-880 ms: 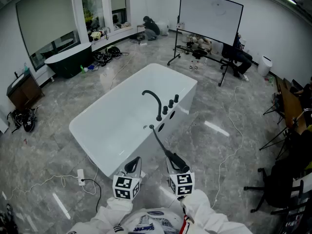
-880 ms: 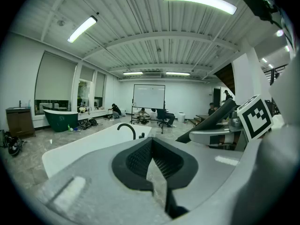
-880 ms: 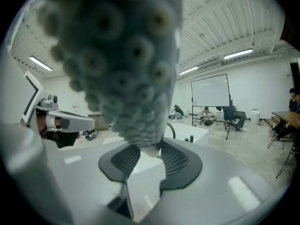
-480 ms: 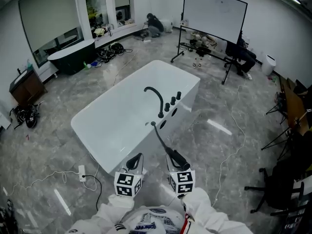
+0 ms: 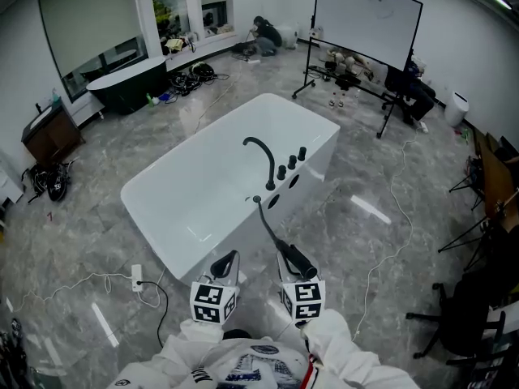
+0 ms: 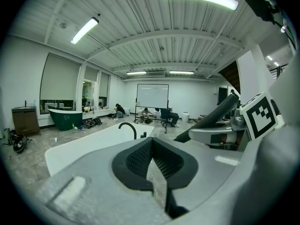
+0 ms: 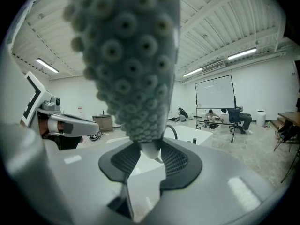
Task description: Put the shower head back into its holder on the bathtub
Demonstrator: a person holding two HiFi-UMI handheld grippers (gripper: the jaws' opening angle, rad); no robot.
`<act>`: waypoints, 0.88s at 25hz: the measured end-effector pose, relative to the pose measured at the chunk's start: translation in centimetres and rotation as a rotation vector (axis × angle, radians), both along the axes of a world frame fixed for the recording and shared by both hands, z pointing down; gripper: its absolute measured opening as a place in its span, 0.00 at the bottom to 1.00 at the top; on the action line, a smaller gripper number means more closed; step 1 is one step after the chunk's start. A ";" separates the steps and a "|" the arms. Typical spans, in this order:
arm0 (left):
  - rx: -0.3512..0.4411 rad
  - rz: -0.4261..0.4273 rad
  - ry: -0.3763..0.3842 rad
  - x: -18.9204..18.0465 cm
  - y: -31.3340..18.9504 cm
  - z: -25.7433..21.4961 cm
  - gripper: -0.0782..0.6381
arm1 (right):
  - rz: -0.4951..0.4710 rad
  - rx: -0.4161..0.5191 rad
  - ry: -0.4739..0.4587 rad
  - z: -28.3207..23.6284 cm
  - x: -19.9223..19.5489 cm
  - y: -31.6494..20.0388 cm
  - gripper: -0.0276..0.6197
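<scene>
The white bathtub (image 5: 178,193) stands in the middle of the head view, with a black curved faucet (image 5: 261,156) and three black knobs (image 5: 292,163) on its right rim. A black hose (image 5: 266,225) runs from the rim down to the black shower head (image 5: 296,260), on which my right gripper (image 5: 290,259) is shut. The shower head's nozzle face (image 7: 126,55) fills the right gripper view above that gripper's jaws (image 7: 151,153). My left gripper (image 5: 227,259) hovers beside it, shut with nothing between its pads (image 6: 140,158). Both grippers are short of the tub's near corner.
On the floor left of me lie a power strip (image 5: 136,278) and a white cable. A dark tub (image 5: 122,83) stands at the back left, a whiteboard on a stand (image 5: 369,19) at the back right. People crouch and sit far behind. A black chair (image 5: 462,314) is at the right.
The head view has drifted, so the tub sits slightly further right and lower in the picture. Both grippers keep their places low in front, with the shower head still in the right one.
</scene>
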State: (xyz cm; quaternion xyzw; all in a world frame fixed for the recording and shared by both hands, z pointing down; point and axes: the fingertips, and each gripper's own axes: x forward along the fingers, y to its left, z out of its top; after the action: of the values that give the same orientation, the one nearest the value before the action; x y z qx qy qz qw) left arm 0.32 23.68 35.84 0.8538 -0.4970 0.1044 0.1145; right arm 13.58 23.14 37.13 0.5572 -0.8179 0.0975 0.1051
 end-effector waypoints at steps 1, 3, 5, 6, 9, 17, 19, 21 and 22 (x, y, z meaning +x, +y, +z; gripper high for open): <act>-0.002 0.000 -0.002 0.1 0.1 0.0 0.11 | 0.000 0.001 -0.003 0.0 0.1 0.0 0.26; -0.008 -0.001 -0.007 0.2 0.3 0.1 0.11 | 0.001 0.002 -0.007 -0.1 0.2 -0.1 0.25; -0.015 -0.005 -0.013 0.0 0.4 0.2 0.11 | -0.005 0.002 -0.012 -0.1 0.0 -0.2 0.26; -0.018 -0.006 -0.015 -0.2 0.3 0.3 0.11 | -0.008 0.003 -0.015 -0.1 -0.1 -0.3 0.25; -0.026 -0.007 -0.019 -0.5 0.1 0.8 0.11 | -0.011 0.010 -0.018 -0.1 -0.4 -0.8 0.25; -0.037 0.005 -0.010 -0.1 -2.5 1.7 0.11 | -0.022 0.021 -0.007 -0.2 -0.6 -2.9 0.25; -0.039 0.008 -0.003 -0.2 -3.6 2.0 0.11 | -0.019 0.022 -0.004 -0.2 -0.7 -3.8 0.25; -0.042 0.012 0.001 -0.2 -4.7 2.1 0.11 | -0.015 0.020 -0.002 -0.1 -0.8 -4.7 0.25; -0.045 0.013 0.003 -0.2 -5.3 2.2 0.11 | -0.014 0.018 -0.001 -0.1 -0.9 -5.2 0.25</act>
State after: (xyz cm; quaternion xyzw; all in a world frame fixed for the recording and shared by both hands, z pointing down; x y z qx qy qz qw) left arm 0.08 18.43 38.07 0.8543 -0.4889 0.1150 0.1336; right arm 12.73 17.96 37.03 0.5524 -0.8226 0.0897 0.1004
